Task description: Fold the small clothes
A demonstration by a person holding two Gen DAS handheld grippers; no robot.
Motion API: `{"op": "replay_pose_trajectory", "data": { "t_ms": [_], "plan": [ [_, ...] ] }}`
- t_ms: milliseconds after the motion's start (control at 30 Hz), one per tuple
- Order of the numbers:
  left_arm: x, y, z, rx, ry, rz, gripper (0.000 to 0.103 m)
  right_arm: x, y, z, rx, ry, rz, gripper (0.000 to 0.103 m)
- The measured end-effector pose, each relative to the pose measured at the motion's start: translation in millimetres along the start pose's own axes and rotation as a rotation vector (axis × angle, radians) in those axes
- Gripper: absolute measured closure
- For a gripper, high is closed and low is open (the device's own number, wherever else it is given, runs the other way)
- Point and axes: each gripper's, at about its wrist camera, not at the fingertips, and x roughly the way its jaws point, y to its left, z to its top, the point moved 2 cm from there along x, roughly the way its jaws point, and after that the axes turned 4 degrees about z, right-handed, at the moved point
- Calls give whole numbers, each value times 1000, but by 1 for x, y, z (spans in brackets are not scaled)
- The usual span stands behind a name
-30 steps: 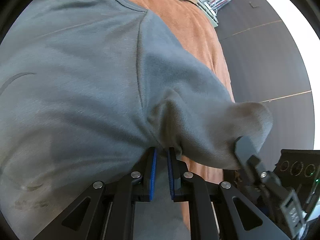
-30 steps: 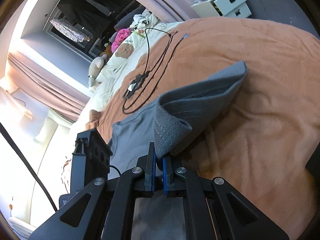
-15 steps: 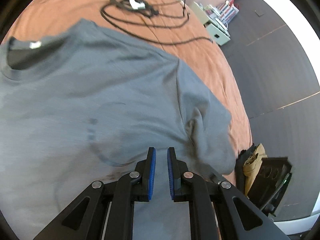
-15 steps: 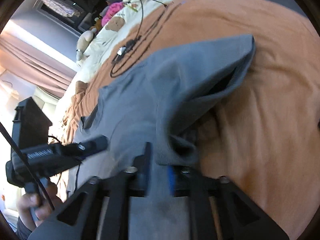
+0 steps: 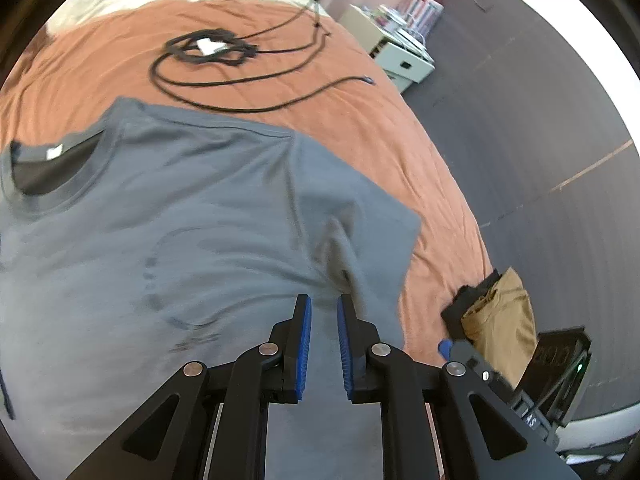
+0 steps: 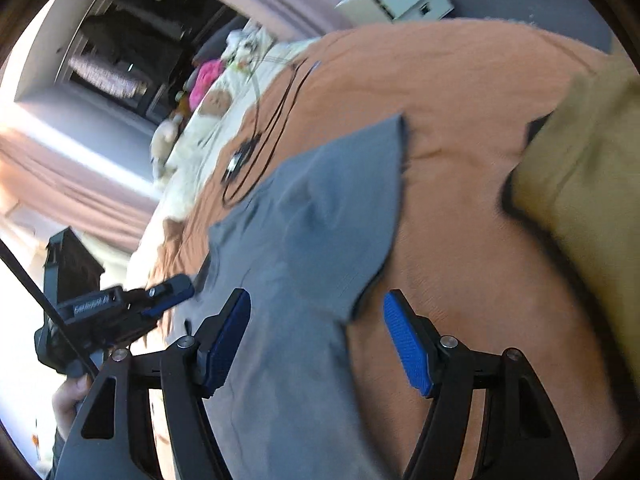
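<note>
The grey shirt [image 5: 168,240] lies flat, unfolded, below both pairs of jaws: left nearly together, right just opened, both empty

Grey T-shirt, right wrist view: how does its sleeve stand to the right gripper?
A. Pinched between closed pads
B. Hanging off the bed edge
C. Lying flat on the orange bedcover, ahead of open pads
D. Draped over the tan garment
C: the sleeve lies spread on the orange bedcover, and the right gripper has its jaws wide apart, just opened, gripping nothing.
</note>
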Motion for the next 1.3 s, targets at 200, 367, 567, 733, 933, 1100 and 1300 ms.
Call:
{"op": "replay_pose_trajectory", "data": {
  "t_ms": [200,367,567,733,933,1100,1300],
  "plan": [
    [16,-14,1,29,7,16,89,17,-9,12,4,-5,-39,35],
    [28,-11,5,29,15,36,88,37,-10,8,4,-8,-80,35],
    [46,12,7,23,33,64,88,72,-1,24,-37,56,-151,35],
    [56,40,6,-5,43,84,88,91,8,42,-91,38,-184,35],
    [52,70,3,-21,46,120,88,107,4,47,-91,14,-165,76],
    [36,87,4,-51,24,116,88,104,-1,48,-52,7,-86,102],
    [12,99,7,-68,-9,131,89,85,41,36,-135,-31,35,102]
  ]
}}
